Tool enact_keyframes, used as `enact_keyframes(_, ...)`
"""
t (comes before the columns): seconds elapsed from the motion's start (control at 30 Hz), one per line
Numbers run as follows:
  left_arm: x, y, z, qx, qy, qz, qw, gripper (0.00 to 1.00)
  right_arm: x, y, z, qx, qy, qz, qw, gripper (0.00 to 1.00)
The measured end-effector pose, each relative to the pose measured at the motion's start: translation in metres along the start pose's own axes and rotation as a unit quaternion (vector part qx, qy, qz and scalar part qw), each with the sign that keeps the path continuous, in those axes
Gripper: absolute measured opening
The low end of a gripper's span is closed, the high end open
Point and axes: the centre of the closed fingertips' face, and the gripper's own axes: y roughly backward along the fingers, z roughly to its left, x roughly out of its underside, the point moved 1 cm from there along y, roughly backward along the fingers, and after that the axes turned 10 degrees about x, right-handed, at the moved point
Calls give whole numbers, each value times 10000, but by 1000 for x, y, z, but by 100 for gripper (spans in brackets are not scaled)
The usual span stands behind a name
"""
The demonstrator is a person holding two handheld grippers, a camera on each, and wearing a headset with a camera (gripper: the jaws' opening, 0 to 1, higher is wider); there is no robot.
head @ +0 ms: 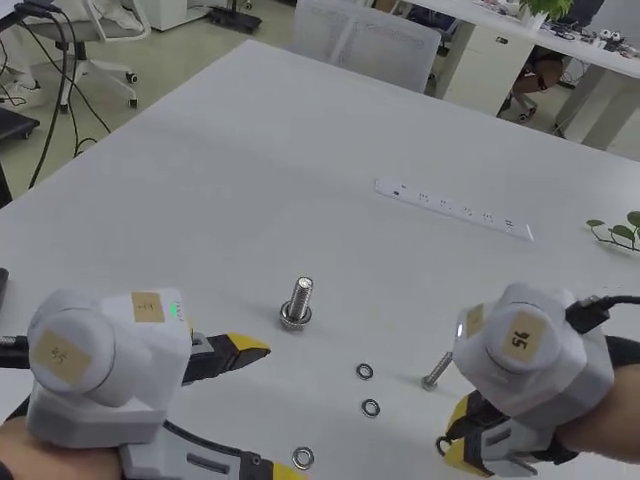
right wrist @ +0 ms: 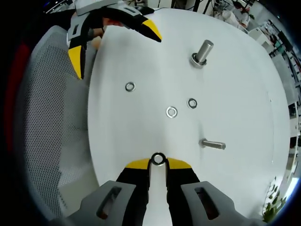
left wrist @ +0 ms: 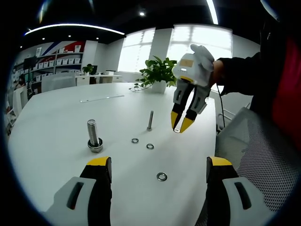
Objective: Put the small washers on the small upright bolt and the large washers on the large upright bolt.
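Observation:
The large upright bolt (head: pixel 298 302) (left wrist: pixel 92 135) (right wrist: pixel 202 52) stands mid-table with a ring at its base. To its right is the thin small bolt (head: pixel 437 370) (left wrist: pixel 150 120) (right wrist: pixel 213 144). Two small washers (head: pixel 365 372) (head: pixel 371 408) lie flat between them, and a larger washer (head: pixel 303 458) (left wrist: pixel 162 177) (right wrist: pixel 130 86) lies nearer me. My right gripper (head: pixel 448 443) (left wrist: pixel 180 128) (right wrist: pixel 158 165) is shut on a washer (right wrist: pixel 158 159) (left wrist: pixel 176 130), held above the table near the small bolt. At the lower left, my left gripper (head: pixel 262 410) (left wrist: pixel 160 162) is open and holds nothing.
A white power strip (head: pixel 453 209) lies flat beyond the bolts. Plant leaves (head: pixel 618 231) reach in at the right edge. Chairs (head: pixel 366 40) and desks stand past the table's far side. A mesh chair (right wrist: pixel 51 117) sits beside the near edge.

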Motion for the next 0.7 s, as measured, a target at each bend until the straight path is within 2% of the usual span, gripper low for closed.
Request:
enact_keyframes(0.2,0,-2,0,31,-9,1,10000,83,6,15,-17,158,-90,-1,9998,13)
enact_keyframes(0.43,0,-4,-1,71,-9,12,10000,83,0,32,-37,312,-141,-119,9993,13)
enact_keyframes(0.57,1,-3,-2,74,-9,24,10000,83,-5,37,-52,417,-127,-172,9989,13)
enact_keyframes(0.7,2,-3,-3,69,0,37,10000,83,-12,36,-59,444,-55,-183,9988,13)
